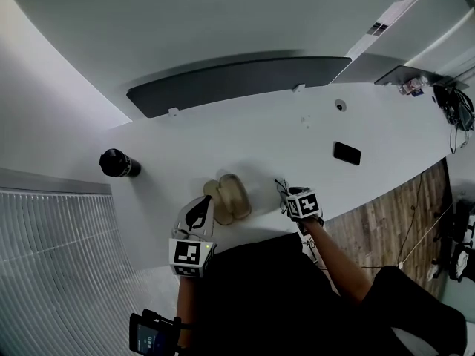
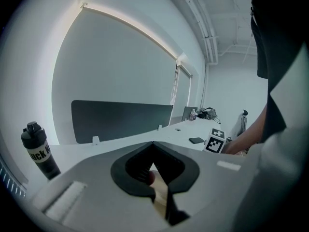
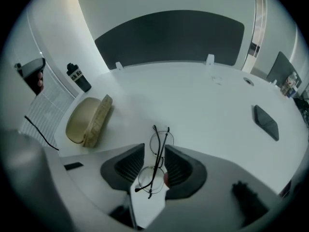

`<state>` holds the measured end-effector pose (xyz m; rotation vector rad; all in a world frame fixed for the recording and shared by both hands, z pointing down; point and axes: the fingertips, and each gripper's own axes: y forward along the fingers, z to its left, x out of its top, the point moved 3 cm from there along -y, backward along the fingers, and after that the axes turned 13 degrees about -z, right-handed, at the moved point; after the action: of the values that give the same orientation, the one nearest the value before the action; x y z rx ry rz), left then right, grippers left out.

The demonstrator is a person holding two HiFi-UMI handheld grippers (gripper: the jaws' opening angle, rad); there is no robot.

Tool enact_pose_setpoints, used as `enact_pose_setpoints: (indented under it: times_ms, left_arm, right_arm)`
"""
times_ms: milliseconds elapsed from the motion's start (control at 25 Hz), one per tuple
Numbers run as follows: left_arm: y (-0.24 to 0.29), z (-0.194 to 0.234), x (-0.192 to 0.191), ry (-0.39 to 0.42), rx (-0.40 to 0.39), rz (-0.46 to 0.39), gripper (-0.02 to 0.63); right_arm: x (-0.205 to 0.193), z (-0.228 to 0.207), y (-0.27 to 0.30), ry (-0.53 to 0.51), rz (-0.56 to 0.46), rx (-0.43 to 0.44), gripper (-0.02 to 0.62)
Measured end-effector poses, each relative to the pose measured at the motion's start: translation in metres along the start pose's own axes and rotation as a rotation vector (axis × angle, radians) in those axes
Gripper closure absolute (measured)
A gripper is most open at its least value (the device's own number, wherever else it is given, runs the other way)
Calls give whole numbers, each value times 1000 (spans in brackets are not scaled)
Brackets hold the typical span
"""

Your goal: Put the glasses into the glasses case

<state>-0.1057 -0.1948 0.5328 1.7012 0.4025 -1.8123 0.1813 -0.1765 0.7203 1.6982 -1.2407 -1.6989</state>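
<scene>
Between the ribbed jaws of our right gripper (image 3: pixel 154 151) sat the folded glasses (image 3: pixel 151 178), pinched by their frame above the white table (image 3: pixel 203 105). Our left gripper (image 2: pixel 153 146) was clamped, apparently on the beige edge of the open glasses case (image 1: pixel 226 197) nearby.

The left gripper (image 1: pixel 199 212) and right gripper (image 1: pixel 284 191) are grey with black ribbed jaws. Each has a white cube (image 1: pixel 303 203) with black squares. The person wears a black top (image 1: pixel 260 295).

A long white table (image 1: pixel 245 136) backed by a dark panel (image 1: pixel 237 84) stands on wood floor (image 1: pixel 386 228), perhaps blinds (image 1: pixel 52 258) leftward.
</scene>
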Motion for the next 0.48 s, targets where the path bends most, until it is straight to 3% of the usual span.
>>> enact_pose_setpoints:
  times_ms: [80, 160, 480]
  left_arm:
    - [0, 1, 0, -15, 14, 19, 598]
    - [2, -2, 4, -42, 14, 23, 598]
    - [9, -3, 1, -3, -29, 9, 598]
  right_arm:
    - [-9, -3, 7, 11, 33, -21, 466]
    - [-14, -7, 9, 24, 46, -51, 574]
    - [17, 3, -18, 47, -55, -27, 581]
